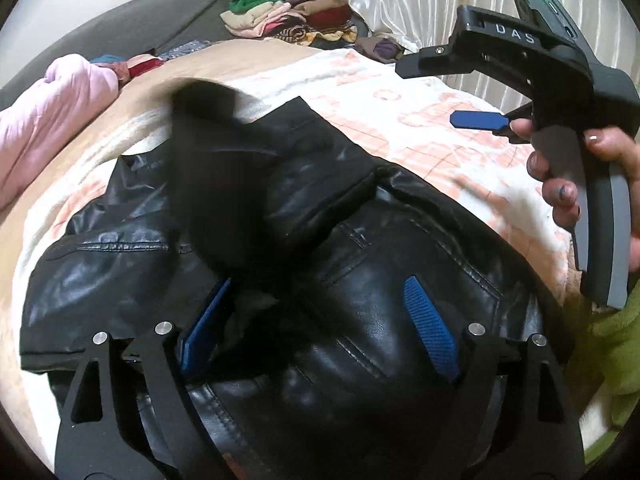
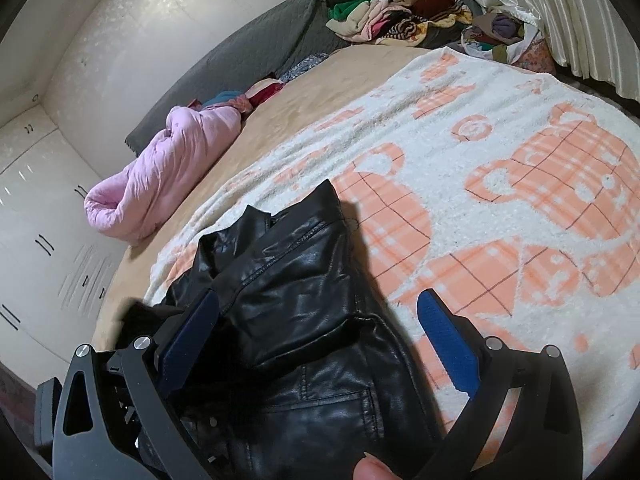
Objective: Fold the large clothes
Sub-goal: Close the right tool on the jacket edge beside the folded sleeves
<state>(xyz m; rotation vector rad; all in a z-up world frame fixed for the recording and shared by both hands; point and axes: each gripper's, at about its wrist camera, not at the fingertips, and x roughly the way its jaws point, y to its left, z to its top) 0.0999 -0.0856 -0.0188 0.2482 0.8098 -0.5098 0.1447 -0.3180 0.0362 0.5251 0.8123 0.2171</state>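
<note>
Black shiny leather jacket (image 1: 360, 280) half-folded on the bed's peach-and-white blanket (image 2: 500, 200); left claw (image 1: 316, 316) and right claw (image 2: 320, 340) both apart, empty — next, pinch one hem edge firmly and lay it flat.

- Black sleeve (image 1: 208, 152) of the leather jacket (image 1: 360, 280): motion-blurred in left wrist view, edges smeared, can't tell its shape.
- Jacket's near part runs off btm edge in both views, partly behind gripper frames.
- Person: only a hand (image 1: 568, 176) w/ fingers on the right gripper's (image 1: 440, 92) handle, rest cut off at right edge.
- Fingertip (image 2: 372, 470) at btm edge, right wrist view; rest hidden.
- Clothes pile (image 2: 408, 12) far back: too small to tell items apart.
</note>
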